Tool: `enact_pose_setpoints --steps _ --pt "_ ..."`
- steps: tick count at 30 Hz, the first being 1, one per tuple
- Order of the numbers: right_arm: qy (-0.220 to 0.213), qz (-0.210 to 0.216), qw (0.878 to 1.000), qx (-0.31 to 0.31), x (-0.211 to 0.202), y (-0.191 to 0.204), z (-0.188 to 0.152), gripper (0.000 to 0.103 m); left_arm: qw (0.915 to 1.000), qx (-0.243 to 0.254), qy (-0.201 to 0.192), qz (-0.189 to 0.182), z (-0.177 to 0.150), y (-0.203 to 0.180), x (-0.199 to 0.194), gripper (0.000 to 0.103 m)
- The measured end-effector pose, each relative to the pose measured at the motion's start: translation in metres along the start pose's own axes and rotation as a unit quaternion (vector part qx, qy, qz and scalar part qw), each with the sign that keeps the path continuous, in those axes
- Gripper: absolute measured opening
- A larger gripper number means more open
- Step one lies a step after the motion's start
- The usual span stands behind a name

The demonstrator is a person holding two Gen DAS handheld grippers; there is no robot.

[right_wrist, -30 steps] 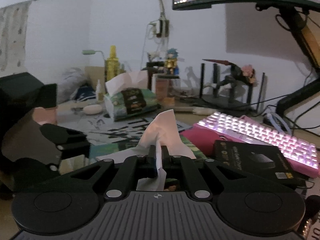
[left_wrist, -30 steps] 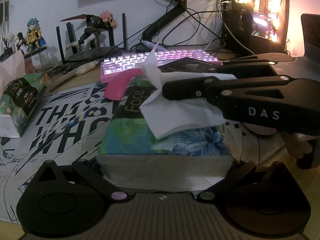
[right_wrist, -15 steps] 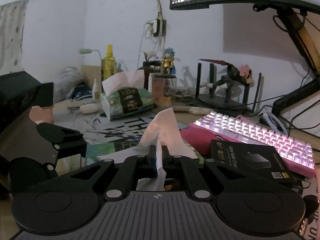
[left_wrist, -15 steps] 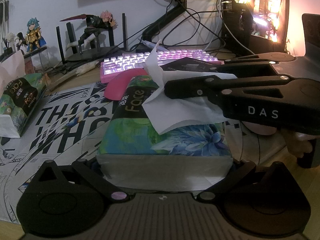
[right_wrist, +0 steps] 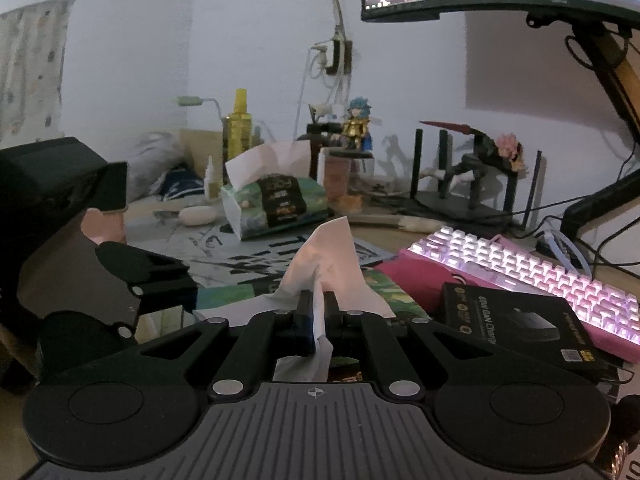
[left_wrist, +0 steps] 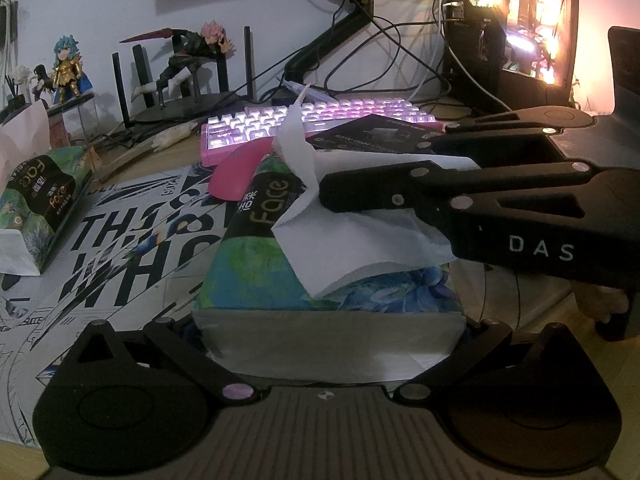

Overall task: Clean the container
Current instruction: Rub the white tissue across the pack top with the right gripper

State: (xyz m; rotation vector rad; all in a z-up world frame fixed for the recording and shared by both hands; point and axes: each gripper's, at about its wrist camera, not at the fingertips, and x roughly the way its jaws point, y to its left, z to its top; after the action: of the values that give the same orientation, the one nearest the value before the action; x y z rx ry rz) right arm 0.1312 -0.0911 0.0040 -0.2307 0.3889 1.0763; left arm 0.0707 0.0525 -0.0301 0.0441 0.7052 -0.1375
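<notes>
A green flowered tissue pack (left_wrist: 280,272) lies on the printed desk mat, between the spread fingers of my left gripper (left_wrist: 324,336), which is open around its near end. My right gripper (right_wrist: 316,312) is shut on a white tissue (right_wrist: 324,256) that sticks up out of the pack. In the left wrist view the right gripper (left_wrist: 332,196) reaches in from the right above the pack, with the tissue (left_wrist: 360,244) hanging from it. No container for cleaning is identifiable.
A second tissue pack (right_wrist: 272,204) stands farther back on the mat. A lit pink keyboard (left_wrist: 312,124), a black box (right_wrist: 516,324), figurines (right_wrist: 480,160), a yellow bottle (right_wrist: 238,128), a monitor arm and cables crowd the desk behind.
My right gripper has lifted slightly with the tissue, drawing it a little farther out of the pack. The left gripper and the pack have stayed put.
</notes>
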Motion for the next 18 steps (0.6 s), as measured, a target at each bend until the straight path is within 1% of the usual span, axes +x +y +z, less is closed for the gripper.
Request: enact_pose_setpoints --steps 18 --pt "-0.001 0.024 1.000 -0.009 -0.0006 0.0056 0.0010 0.006 1.0000 0.000 0.000 0.000 -0.0001 0.0001 0.0000 0.103"
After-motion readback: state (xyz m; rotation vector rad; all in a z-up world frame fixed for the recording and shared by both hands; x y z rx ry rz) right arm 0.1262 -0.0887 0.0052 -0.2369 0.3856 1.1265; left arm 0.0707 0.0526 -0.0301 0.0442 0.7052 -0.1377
